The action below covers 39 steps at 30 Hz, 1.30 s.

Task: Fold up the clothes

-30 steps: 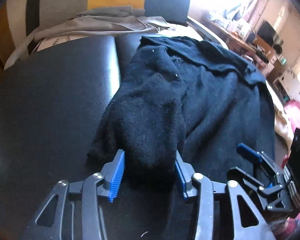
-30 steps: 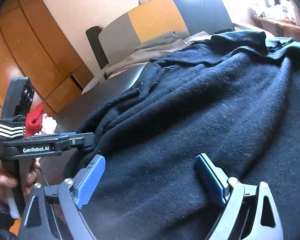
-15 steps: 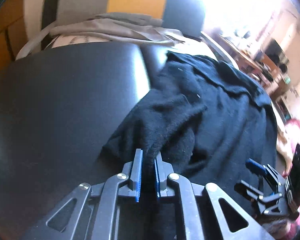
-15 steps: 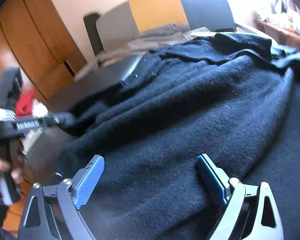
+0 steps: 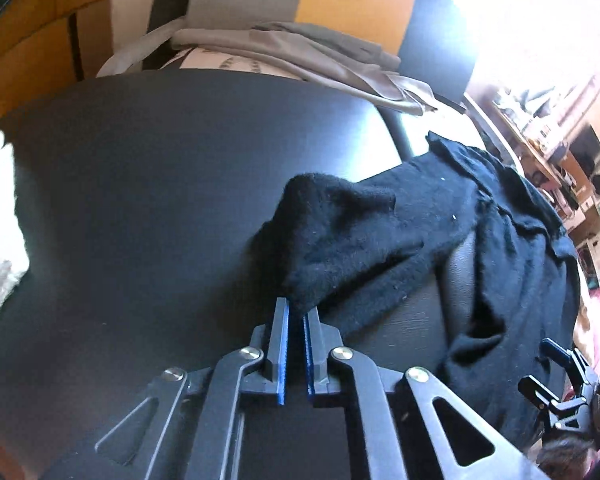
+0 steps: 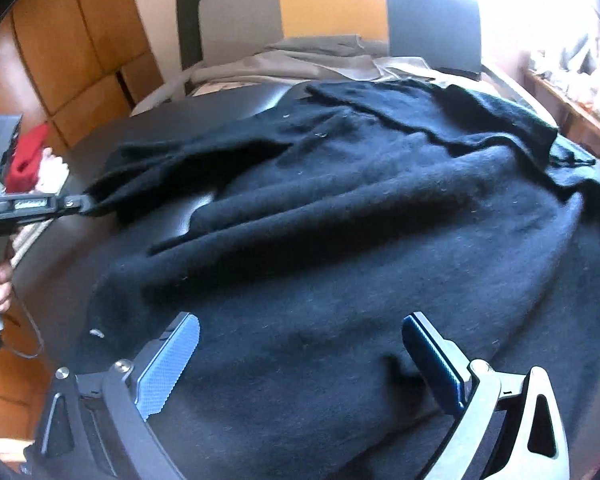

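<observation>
Now left claw (image 5: 295,322) clamped on black sweater (image 6: 340,216) sleeve; right claw (image 6: 300,354) opening, seemingly over its hem

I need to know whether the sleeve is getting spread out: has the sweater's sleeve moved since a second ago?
Yes. The sleeve, clamped in the left gripper, has been drawn leftward off the sweater's body across the black table.

Black bench (image 5: 140,200) surface, grey cloth (image 5: 320,56) heaped at its far edge, orange-and-grey panel (image 6: 332,0) behind, wooden cupboards (image 6: 80,40) left, red item (image 6: 28,156), cluttered shelf (image 5: 560,160) right.
</observation>
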Available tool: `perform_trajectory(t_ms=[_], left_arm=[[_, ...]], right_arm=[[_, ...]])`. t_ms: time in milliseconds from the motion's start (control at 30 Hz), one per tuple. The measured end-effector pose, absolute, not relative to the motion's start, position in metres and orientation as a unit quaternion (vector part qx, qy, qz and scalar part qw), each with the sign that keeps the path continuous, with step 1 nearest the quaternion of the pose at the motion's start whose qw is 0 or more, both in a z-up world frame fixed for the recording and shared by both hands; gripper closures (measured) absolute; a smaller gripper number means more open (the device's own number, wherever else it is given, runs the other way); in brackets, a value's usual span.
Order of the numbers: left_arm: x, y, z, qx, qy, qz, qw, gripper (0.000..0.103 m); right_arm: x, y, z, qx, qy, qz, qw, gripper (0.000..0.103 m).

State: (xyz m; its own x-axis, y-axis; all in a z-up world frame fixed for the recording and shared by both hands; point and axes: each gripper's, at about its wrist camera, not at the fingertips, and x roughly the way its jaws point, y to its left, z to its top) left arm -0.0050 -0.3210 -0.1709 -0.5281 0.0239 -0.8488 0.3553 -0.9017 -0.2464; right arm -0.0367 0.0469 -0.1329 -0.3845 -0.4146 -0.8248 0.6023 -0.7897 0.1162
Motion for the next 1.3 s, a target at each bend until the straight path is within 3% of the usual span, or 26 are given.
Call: perform_trajectory(t_ms=[467, 533, 633, 833, 1033, 1167, 1200, 1233, 1267, 1300], left_arm=[[0.046, -0.423, -0.099, 0.414, 0.18, -0.872, 0.186, 0.101], [0.042, -0.414, -0.104, 0.43, 0.18, -0.87, 0.162, 0.088], [0.027, -0.392, -0.13, 0.462, 0.196, -0.859, 0.102, 0.078], [-0.001, -0.363, -0.176, 0.5, 0.236, -0.831, 0.05, 0.048], [-0.019, -0.348, -0.194, 0.522, 0.216, -0.823, 0.054, 0.041], [-0.041, -0.341, -0.193, 0.512, 0.182, -0.834, 0.093, 0.043], [-0.048, -0.338, -0.193, 0.512, 0.168, -0.836, 0.103, 0.054], [-0.054, -0.336, -0.192, 0.509, 0.156, -0.839, 0.114, 0.076], [-0.057, -0.34, -0.188, 0.498, 0.164, -0.843, 0.118, 0.089], [-0.058, -0.347, -0.182, 0.485, 0.181, -0.848, 0.118, 0.09]], right_arm=[[0.004, 0.001, -0.144, 0.472, 0.15, -0.766, 0.408, 0.0], [0.016, 0.001, -0.145, 0.471, 0.181, -0.752, 0.424, 0.0], [0.032, 0.012, -0.149, 0.463, 0.229, -0.739, 0.433, 0.0], [0.04, 0.038, -0.15, 0.458, 0.223, -0.746, 0.429, 0.0], [0.037, 0.036, -0.146, 0.457, 0.212, -0.756, 0.418, 0.0], [0.021, 0.035, -0.133, 0.468, 0.174, -0.755, 0.425, 0.0], [0.015, 0.036, -0.126, 0.463, 0.162, -0.76, 0.425, 0.0], [0.007, 0.037, -0.116, 0.45, 0.151, -0.772, 0.423, 0.0], [-0.002, 0.038, -0.108, 0.439, 0.141, -0.782, 0.42, 0.0], [-0.014, 0.038, -0.1, 0.43, 0.13, -0.791, 0.416, 0.0]])
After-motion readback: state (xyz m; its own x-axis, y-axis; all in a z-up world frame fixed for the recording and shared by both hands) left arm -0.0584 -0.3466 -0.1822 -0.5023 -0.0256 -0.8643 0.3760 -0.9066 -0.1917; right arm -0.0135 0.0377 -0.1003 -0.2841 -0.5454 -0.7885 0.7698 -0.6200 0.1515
